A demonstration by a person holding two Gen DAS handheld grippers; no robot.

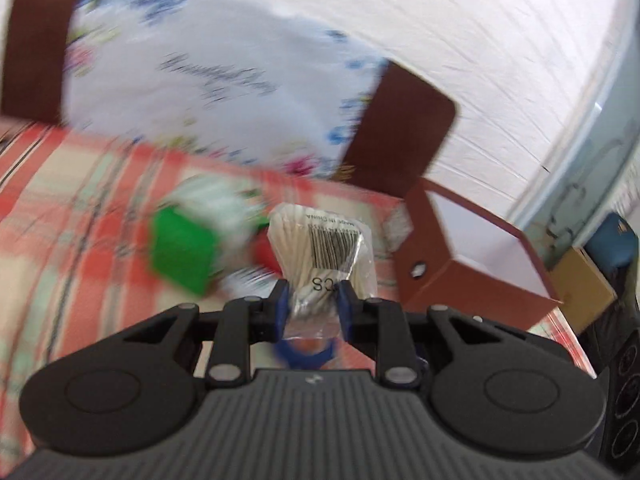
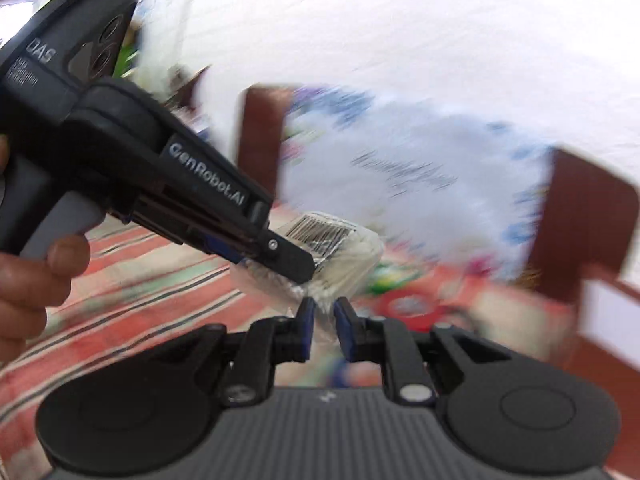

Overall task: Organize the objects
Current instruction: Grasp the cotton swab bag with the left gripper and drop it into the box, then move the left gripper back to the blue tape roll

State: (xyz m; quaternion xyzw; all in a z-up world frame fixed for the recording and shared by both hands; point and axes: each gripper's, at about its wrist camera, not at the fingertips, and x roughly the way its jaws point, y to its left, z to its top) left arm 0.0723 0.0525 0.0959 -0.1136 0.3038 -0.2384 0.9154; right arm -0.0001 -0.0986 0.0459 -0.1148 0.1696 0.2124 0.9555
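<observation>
A clear plastic packet of white sticks [image 1: 324, 240] with a barcode label hangs above the checked cloth. My left gripper [image 1: 314, 296] is shut on its crumpled lower end, blue pads pressing the plastic. In the right wrist view the same packet [image 2: 344, 252] sticks out of the left gripper [image 2: 298, 272], which comes in from the left in a person's hand [image 2: 36, 272]. Just below it, my right gripper [image 2: 322, 310] is nearly closed, with a loose fold of the packet's clear plastic pinched between its pads.
An open brown box [image 1: 424, 240] with a white inside stands to the right. A green and white carton [image 1: 184, 252] and a red item [image 1: 266, 252] lie on the red checked cloth [image 1: 80, 220]. Behind them stands a large floral white bag [image 1: 208, 72] with brown sides.
</observation>
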